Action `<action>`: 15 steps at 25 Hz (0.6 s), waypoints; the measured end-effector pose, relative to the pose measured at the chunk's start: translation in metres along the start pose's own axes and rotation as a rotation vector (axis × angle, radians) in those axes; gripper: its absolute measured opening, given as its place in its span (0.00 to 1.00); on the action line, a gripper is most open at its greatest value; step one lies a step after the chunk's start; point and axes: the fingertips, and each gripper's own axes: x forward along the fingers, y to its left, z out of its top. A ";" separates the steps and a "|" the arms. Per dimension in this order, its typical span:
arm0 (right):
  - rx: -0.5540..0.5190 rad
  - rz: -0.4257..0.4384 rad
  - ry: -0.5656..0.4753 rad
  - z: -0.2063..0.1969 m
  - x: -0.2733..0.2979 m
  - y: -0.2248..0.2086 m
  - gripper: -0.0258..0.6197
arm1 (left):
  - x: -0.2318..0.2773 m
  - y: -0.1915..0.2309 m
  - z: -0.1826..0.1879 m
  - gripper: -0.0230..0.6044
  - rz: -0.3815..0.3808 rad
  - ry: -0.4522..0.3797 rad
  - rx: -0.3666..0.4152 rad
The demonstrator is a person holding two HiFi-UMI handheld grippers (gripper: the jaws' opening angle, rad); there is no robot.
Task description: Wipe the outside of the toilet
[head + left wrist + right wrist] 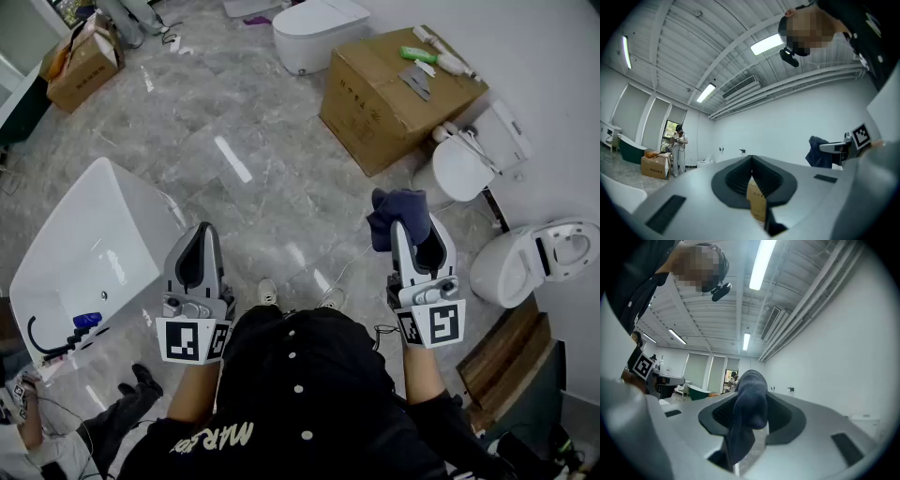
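A dark blue cloth (397, 214) sticks up out of my right gripper (413, 234), which is shut on it and held upright in front of me. In the right gripper view the cloth (749, 414) hangs folded between the jaws of the right gripper (751, 401). My left gripper (200, 240) is held upright to the left, shut with nothing in it; its pads meet in the left gripper view (751, 163). A white toilet (525, 262) with its seat open stands on the floor to the right of the right gripper, apart from it.
A second white toilet (467, 161) and a large cardboard box (394, 94) stand farther right and ahead. A third toilet (317, 33) is at the far end. A white bathtub (84, 253) lies on the left. A wooden pallet (506, 352) is at the lower right.
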 end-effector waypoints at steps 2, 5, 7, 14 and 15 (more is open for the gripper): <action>-0.006 0.004 -0.001 0.001 0.002 0.000 0.29 | 0.002 0.000 0.000 0.05 0.000 0.000 -0.001; -0.009 0.001 0.006 0.000 0.005 0.004 0.29 | 0.002 0.004 0.000 0.05 -0.004 0.000 -0.003; -0.015 -0.012 0.015 -0.002 0.008 0.011 0.29 | 0.001 0.010 -0.001 0.05 -0.008 -0.003 -0.006; -0.067 0.004 -0.015 0.008 0.026 0.047 0.29 | 0.002 0.037 -0.003 0.05 -0.030 -0.011 -0.013; -0.062 0.013 -0.016 0.009 0.030 0.054 0.29 | 0.003 0.042 -0.003 0.05 -0.036 -0.011 -0.011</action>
